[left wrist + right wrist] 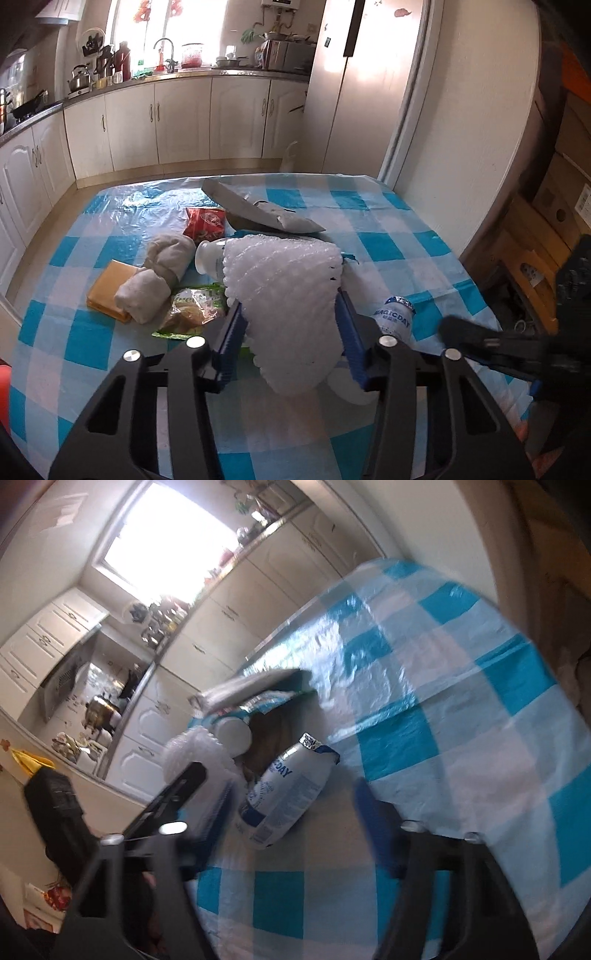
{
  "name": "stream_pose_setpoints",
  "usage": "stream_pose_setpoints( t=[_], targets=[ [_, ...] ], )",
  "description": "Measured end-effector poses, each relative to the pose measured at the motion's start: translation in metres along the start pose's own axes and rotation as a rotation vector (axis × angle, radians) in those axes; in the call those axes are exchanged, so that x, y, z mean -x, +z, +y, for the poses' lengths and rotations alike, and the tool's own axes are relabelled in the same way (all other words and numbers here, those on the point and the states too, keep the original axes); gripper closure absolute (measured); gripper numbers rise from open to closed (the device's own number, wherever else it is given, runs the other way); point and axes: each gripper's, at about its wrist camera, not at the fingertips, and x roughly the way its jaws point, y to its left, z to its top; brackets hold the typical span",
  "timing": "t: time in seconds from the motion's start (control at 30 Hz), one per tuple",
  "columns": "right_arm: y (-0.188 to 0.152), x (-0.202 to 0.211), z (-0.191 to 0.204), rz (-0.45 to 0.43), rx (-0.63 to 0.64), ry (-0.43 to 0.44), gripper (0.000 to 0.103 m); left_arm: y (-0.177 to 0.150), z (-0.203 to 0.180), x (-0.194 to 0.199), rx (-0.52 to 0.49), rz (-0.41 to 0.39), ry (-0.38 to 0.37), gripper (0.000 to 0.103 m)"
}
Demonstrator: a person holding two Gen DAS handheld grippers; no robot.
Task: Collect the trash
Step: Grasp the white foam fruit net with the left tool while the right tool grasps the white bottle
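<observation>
My left gripper (291,332) is shut on a crumpled piece of white bubble wrap (288,288), its blue pads pressing both sides just above the checked tablecloth (388,229). A white and blue MAGICDAY pouch (395,317) lies right of it. In the blurred right wrist view the same pouch (284,794) lies between the fingers of my right gripper (293,808). The left pad is against the pouch, and a strip of cloth shows between it and the right pad, so the gripper is open. The bubble wrap (195,753) sits to the left there.
Behind the wrap lie a white bottle (210,258), a red snack packet (205,223), grey foil bags (258,210), a green packet (192,310), a rolled beige cloth (159,277) and a yellow pad (109,288). Cardboard boxes (554,206) stand past the table's right edge.
</observation>
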Motion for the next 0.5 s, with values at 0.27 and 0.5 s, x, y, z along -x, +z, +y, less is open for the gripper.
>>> stream_pose_setpoints(
  t=[0.27, 0.5],
  targets=[
    [0.003, -0.032, -0.002, 0.080, -0.049, -0.007, 0.038, 0.002, 0.007, 0.005, 0.037, 0.010, -0.066, 0.078],
    [0.008, -0.049, 0.018, 0.075, 0.022, -0.082, 0.035, -0.003, 0.004, -0.001, 0.037, 0.043, -0.142, 0.077]
  ],
)
